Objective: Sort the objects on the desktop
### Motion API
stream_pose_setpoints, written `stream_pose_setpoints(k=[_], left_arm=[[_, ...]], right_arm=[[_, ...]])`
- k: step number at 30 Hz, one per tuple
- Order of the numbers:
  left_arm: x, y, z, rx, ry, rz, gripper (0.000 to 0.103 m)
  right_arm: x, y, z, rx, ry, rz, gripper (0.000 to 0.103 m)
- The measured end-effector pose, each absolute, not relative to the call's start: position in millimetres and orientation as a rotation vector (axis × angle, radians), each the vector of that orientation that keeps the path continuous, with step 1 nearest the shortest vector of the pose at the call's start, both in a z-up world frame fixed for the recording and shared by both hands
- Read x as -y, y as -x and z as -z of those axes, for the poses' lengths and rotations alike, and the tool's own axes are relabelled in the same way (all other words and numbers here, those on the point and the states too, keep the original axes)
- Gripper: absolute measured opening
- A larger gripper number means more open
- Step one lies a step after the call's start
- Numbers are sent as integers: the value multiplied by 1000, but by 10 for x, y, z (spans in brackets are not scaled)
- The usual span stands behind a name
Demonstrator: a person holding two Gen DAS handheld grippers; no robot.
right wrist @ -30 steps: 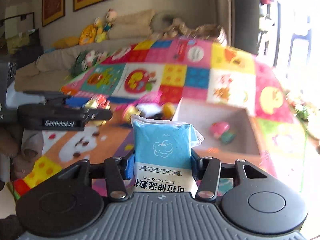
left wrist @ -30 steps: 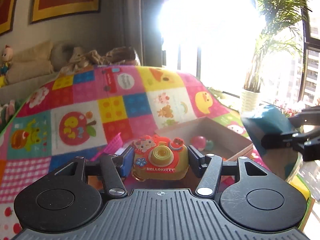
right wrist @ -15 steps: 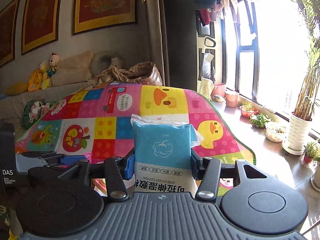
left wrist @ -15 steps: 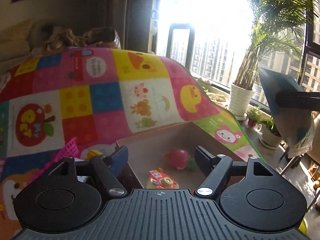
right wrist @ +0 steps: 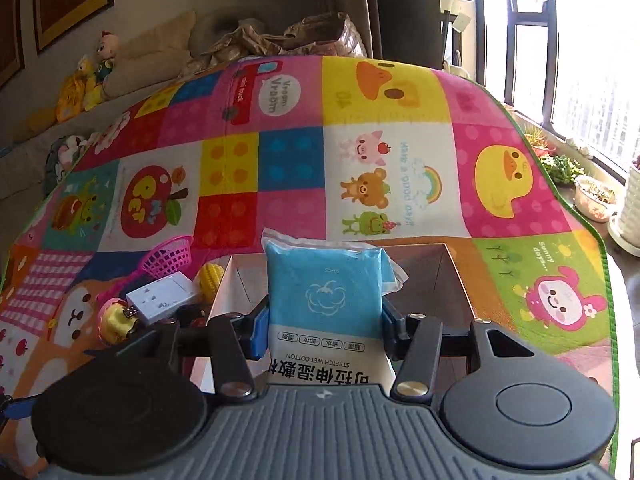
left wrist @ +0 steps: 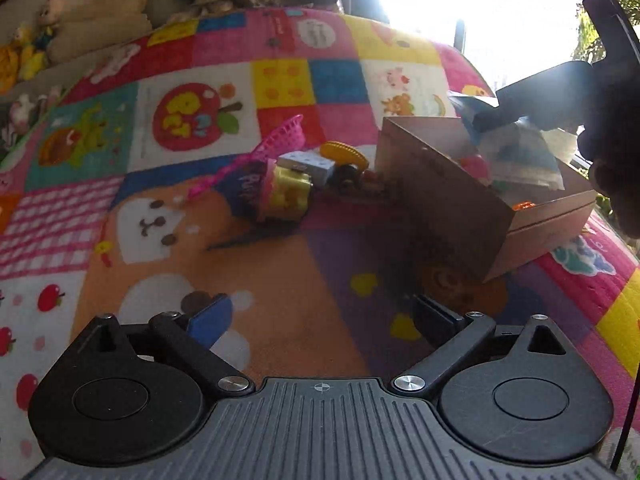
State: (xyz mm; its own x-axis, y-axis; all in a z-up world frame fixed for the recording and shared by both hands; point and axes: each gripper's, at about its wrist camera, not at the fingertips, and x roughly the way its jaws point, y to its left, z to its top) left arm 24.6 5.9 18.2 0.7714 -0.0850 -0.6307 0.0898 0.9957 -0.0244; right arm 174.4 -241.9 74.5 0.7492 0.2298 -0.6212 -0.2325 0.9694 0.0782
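My left gripper [left wrist: 322,320] hangs low over the colourful play mat [left wrist: 280,264], its jaws opening wide with nothing between them. Ahead of it lies a heap of small toys: a yellow toy [left wrist: 286,194], a white adapter block [left wrist: 310,164], a yellow disc [left wrist: 344,151] and a pink mesh basket [left wrist: 280,140]. To the right stands the brown cardboard box [left wrist: 452,196]. My right gripper [right wrist: 324,320] is shut on a blue wet-wipes pack [right wrist: 324,292] and holds it over the cardboard box [right wrist: 452,280]. In the left wrist view the wet-wipes pack [left wrist: 516,152] hovers over the box.
A white adapter [right wrist: 160,296], corn toy [right wrist: 211,276], yellow toy [right wrist: 116,318] and pink basket [right wrist: 168,256] lie left of the box. Plush toys [right wrist: 86,80] line the sofa behind. Potted plants [right wrist: 592,192] stand by the window, beyond the mat's right edge.
My left gripper let go of the Hello Kitty toy camera into the box, opened wide and dropped low over the mat. My right gripper carried the wipes pack over the box.
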Motion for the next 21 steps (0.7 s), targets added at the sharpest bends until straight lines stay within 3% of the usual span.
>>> stream_pose_setpoints(k=[3, 5, 13, 15, 17, 21], left_arm=[[-195, -231, -142, -688, -13, 32, 102], [-268, -240, -116, -676, -16, -14, 102], [-413, -224, -89, -626, 35, -43, 103], [-458, -211, -81, -624, 68, -39, 103], [-522, -201, -70, -619, 117, -42, 103], [-686, -190, -54, -611, 226, -32, 103]], right_arm=[[2352, -1857, -561, -740, 34, -225, 56], [2350, -1858, -522, -768, 32, -208, 72], [1857, -1612, -1018, -619, 156, -330, 83], [1559, -1712, -1091, -631, 200, -393, 78], [1312, -1936, -1090, -708, 210, -451, 55], [852, -2555, -867, -850, 213, -401, 50]])
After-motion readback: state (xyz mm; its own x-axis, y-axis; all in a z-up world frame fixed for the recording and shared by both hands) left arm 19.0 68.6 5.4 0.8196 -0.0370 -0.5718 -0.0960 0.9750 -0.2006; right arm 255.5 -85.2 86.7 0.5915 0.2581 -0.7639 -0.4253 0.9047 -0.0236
